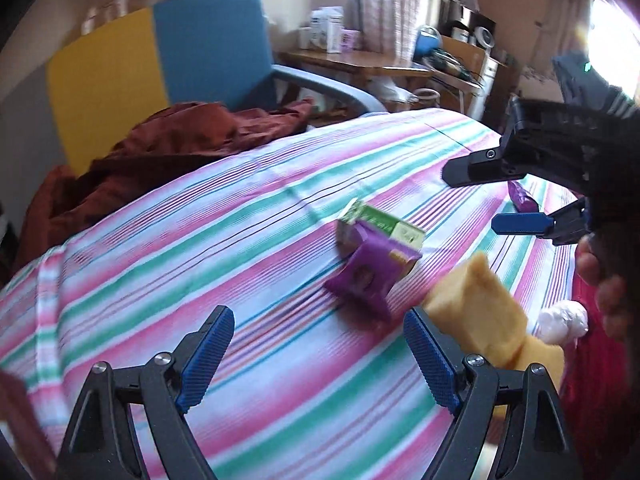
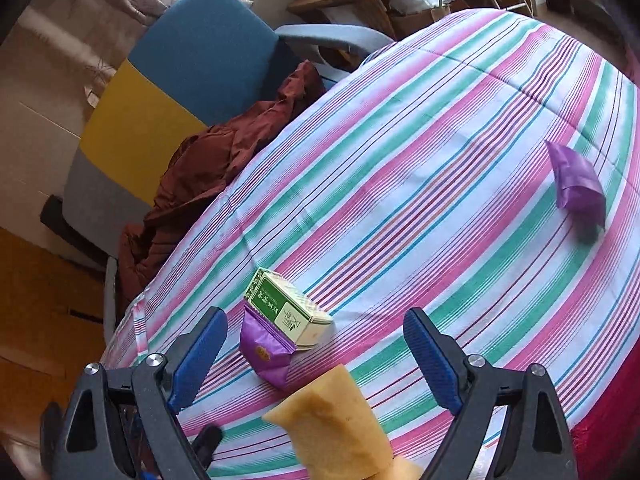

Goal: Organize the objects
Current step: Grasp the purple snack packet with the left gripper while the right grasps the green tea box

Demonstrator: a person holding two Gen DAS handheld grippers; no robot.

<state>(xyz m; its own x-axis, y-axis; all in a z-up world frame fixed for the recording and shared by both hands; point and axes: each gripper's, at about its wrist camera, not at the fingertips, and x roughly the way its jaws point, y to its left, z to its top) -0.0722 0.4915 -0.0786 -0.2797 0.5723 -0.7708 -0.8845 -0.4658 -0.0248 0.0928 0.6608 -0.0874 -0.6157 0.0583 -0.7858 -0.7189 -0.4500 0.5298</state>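
Observation:
On the striped bedsheet (image 1: 200, 248) lie a green and cream box (image 1: 380, 224), a purple packet (image 1: 370, 276) leaning against it, and a yellow sponge-like packet (image 1: 480, 308). They also show in the right wrist view: the box (image 2: 288, 308), the purple packet (image 2: 266, 350), the yellow packet (image 2: 336, 428). A second purple packet (image 2: 576, 180) lies far right. My left gripper (image 1: 320, 356) is open and empty, just short of the purple packet. My right gripper (image 2: 316, 356) is open and empty above the pile; it also shows in the left wrist view (image 1: 476, 200).
A blue and yellow chair (image 1: 160, 68) stands beyond the bed, with a rust-brown cloth (image 1: 160, 152) heaped at its seat. A wooden desk (image 1: 360, 64) with boxes is behind. A white crumpled thing (image 1: 564, 320) and red fabric (image 1: 592, 380) lie at the right edge.

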